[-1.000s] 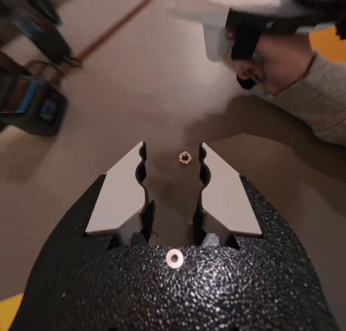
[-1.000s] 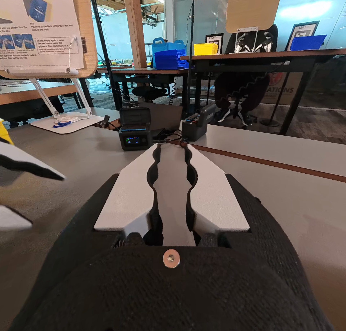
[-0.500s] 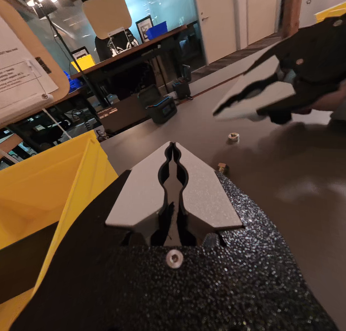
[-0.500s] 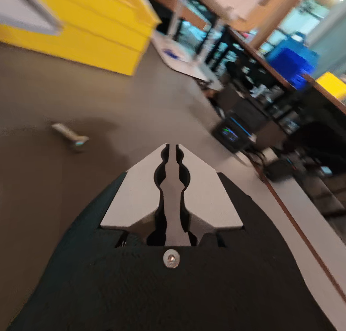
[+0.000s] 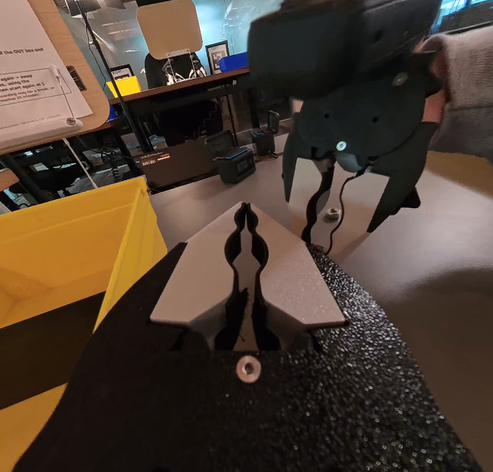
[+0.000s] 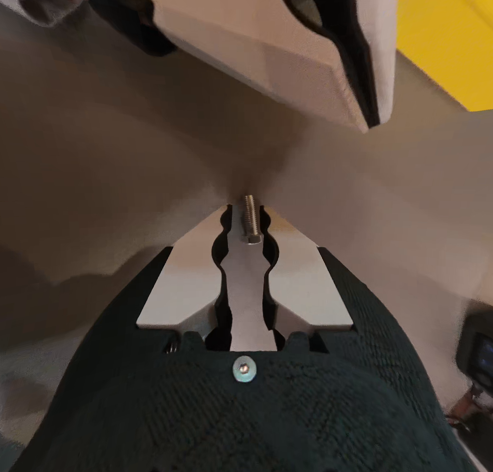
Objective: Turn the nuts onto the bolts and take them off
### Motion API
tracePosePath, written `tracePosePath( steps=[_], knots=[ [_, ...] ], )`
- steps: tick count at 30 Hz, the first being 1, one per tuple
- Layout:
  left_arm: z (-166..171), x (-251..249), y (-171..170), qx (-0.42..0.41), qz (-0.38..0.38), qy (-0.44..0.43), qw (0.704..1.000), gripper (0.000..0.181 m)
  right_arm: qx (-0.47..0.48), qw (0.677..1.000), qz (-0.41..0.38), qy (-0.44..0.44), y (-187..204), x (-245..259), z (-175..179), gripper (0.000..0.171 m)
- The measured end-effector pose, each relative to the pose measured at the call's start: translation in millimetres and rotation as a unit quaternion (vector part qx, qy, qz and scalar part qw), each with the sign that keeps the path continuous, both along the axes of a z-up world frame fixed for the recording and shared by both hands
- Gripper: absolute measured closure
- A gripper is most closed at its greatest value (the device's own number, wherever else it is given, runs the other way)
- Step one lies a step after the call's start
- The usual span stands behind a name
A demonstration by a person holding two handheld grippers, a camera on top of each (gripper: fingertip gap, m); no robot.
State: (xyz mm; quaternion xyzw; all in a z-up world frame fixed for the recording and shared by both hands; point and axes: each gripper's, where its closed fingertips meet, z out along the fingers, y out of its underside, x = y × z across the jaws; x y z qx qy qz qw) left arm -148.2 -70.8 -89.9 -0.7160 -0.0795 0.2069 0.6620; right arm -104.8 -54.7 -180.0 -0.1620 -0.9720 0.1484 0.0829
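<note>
My left gripper (image 5: 246, 205) clenched, empty, beside yellow bin (image 5: 66, 245), my right gripper (image 6: 245, 205) released, tips straddling bolt (image 6: 250, 220) lying on table (image 6: 106, 165), nut (image 5: 332, 214) just beyond

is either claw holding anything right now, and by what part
Nothing is held. The left claw is shut and empty. The right claw is open, straddling the bolt on the table, its fingers not yet closed on it.

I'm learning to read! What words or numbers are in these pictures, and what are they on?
White paper sheet, upper left: printed lines; I don't copy writing.
Two framed signs on the far desk: short words, not copied.
Dark box, centre: white label, tiny.
Case screen: unreadable.
Right wrist view: none.
</note>
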Motion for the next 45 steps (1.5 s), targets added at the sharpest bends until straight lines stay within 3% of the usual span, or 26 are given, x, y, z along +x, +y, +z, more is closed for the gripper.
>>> tracePosePath(
  steps=[1,8,12,14,16,18,22,25,29,32,38,45],
  knots=[
    [0.4,-0.1,-0.4,0.002,0.0,-0.001,1.0,0.181,0.003,1.0,0.006,-0.005,-1.4,-1.5,-1.9,0.152],
    [3.9,-1.3,-2.8,0.017,0.003,-0.006,1.0,0.181,-0.007,0.999,-0.004,-0.045,-3.4,-1.9,-9.2,0.163],
    [6.9,3.6,-2.5,0.031,-0.017,-0.014,0.999,0.181,-0.11,0.991,-0.08,-0.007,-0.4,-14.2,8.5,0.163],
    [14.7,10.0,-1.8,0.063,-0.043,-0.031,0.997,0.147,-0.213,0.97,-0.12,0.017,-0.8,-18.4,29.3,0.163],
    [23.2,21.0,1.5,0.097,-0.083,-0.069,0.989,0.111,-0.343,0.928,-0.14,0.027,-5.9,-15.4,58.6,0.163],
    [24.3,37.6,9.6,0.103,-0.136,-0.092,0.981,0.104,-0.462,0.875,-0.143,0.035,-8.1,-8.1,89.6,0.163],
    [30.2,71.1,20.0,0.125,-0.236,-0.14,0.953,0.12,-0.612,0.778,-0.134,0.054,-1.6,8.5,135.5,0.163],
    [42.8,91.7,19.2,0.164,-0.307,-0.17,0.922,0.13,-0.664,0.735,-0.119,0.065,-0.7,21.9,154.0,0.164],
    [43.8,80.8,22.5,0.177,-0.26,-0.174,0.933,0.144,-0.676,0.721,-0.121,0.093,-4.1,30.3,161.3,0.163],
    [45.4,90.2,24.3,0.177,-0.284,-0.17,0.927,0.156,-0.68,0.713,-0.125,0.114,-4.9,33.9,164.4,0.163],
    [45.0,93.5,27.9,0.175,-0.294,-0.171,0.924,0.165,-0.69,0.702,-0.133,0.116,-2.5,35.2,161.9,0.163],
    [39.7,94.0,33.5,0.162,-0.301,-0.184,0.922,0.161,-0.7,0.689,-0.137,0.125,1.9,35.7,161.4,0.163]
  ],
)
